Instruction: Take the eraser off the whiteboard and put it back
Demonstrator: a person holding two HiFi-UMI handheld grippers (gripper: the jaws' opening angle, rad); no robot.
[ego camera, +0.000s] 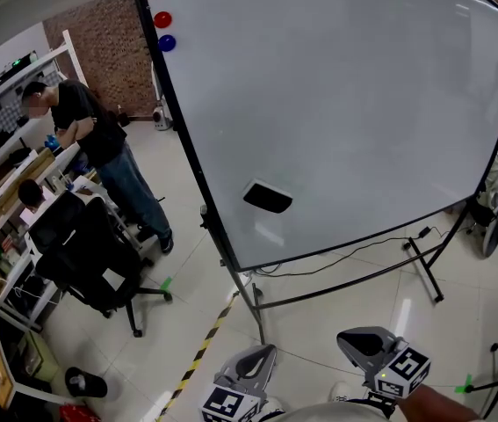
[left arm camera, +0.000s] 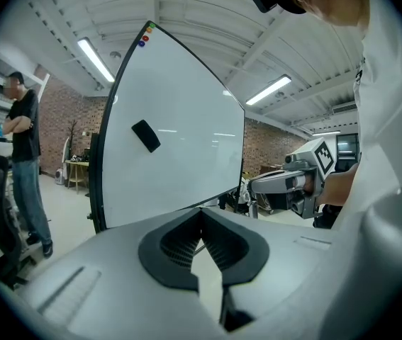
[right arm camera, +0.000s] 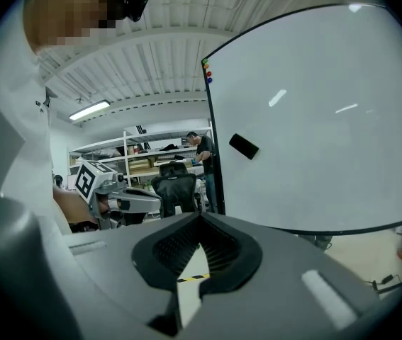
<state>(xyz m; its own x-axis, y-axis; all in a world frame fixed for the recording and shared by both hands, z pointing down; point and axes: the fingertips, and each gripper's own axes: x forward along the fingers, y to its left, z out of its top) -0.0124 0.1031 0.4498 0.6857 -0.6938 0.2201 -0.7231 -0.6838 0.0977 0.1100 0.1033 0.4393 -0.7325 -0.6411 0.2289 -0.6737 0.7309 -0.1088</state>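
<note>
Black eraser [ego camera: 267, 197] on whiteboard [ego camera: 363, 104], well apart from L claw [ego camera: 260, 355] & R claw [ego camera: 360, 337], both closed, empty.

Black eraser [ego camera: 267, 197], white whiteboard [ego camera: 363, 104] — orange, red and blue magnets [ego camera: 162, 19].

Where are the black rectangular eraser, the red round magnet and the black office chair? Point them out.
Black rectangular eraser [ego camera: 267, 197], head view, centre of its face.
Red round magnet [ego camera: 162, 19], head view, centre of its disc.
Black office chair [ego camera: 90, 253], head view, middle of its seat.
</note>
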